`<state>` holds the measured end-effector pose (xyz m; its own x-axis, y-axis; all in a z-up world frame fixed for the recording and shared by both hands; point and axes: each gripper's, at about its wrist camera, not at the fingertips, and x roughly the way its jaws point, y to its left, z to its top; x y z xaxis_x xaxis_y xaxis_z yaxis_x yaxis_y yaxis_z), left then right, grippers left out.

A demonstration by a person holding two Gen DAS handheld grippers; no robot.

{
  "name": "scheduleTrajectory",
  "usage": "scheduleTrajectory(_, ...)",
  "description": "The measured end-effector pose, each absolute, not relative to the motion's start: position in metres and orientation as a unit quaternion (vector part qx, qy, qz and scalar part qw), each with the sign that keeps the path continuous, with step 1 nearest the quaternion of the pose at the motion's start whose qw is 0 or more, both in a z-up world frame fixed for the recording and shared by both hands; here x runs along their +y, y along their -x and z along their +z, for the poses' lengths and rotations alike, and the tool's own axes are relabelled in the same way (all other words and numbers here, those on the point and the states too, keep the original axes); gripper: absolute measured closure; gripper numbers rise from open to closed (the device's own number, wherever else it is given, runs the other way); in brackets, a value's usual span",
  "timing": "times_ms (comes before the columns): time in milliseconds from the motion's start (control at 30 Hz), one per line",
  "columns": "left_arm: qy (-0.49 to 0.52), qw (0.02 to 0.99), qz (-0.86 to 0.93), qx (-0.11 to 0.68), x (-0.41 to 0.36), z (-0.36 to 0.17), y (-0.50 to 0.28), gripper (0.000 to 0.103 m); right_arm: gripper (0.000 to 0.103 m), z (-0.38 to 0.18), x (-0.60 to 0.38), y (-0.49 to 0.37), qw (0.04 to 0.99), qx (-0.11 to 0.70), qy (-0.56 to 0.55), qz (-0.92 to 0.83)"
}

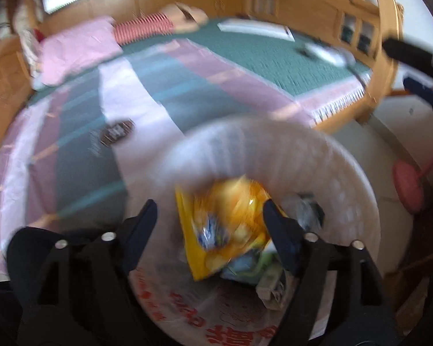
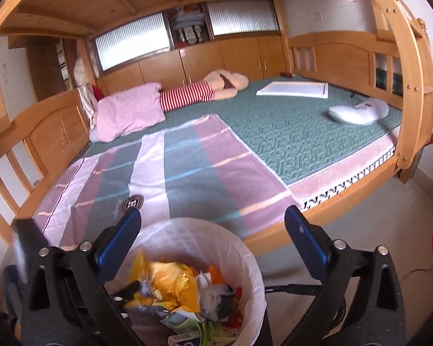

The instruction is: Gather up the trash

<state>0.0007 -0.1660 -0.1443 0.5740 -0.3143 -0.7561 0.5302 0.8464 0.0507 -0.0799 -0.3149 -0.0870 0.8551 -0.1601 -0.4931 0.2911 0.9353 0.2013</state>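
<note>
A white trash bin [image 2: 245,262] lined with a plastic bag stands on the floor beside the bed. It holds a yellow snack bag [image 2: 173,285] and other wrappers. In the blurred left wrist view my left gripper [image 1: 209,210] is open right over the bin [image 1: 358,201], with the yellow snack bag [image 1: 225,225] loose between and below its fingers. My right gripper [image 2: 213,225] is open and empty, above the bin's far rim. Its fingers also show at the right edge of the left wrist view [image 1: 424,92].
A wooden bunk bed [image 2: 346,184] with a green mattress and a striped pink-and-grey sheet [image 2: 170,173] fills the view. On it lie a pink pillow [image 2: 127,109], a striped plush toy [image 2: 193,95], a white board [image 2: 294,89] and a white handheld appliance [image 2: 358,112]. A pink stool [image 1: 407,184] stands at the right.
</note>
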Motion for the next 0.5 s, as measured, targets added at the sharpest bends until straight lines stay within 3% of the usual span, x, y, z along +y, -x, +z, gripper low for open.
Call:
scheduleTrajectory(167,-0.119,0.934,-0.167,0.293,-0.135,-0.091,0.015,0.004,0.003,-0.076,-0.3,0.084,0.962,0.223,-0.095,-0.129)
scheduleTrajectory(500,-0.064,0.974,-0.099,0.195,-0.085,-0.015,0.056,0.004,0.003,-0.046,-0.265,0.095,0.977,0.18,-0.061,-0.1)
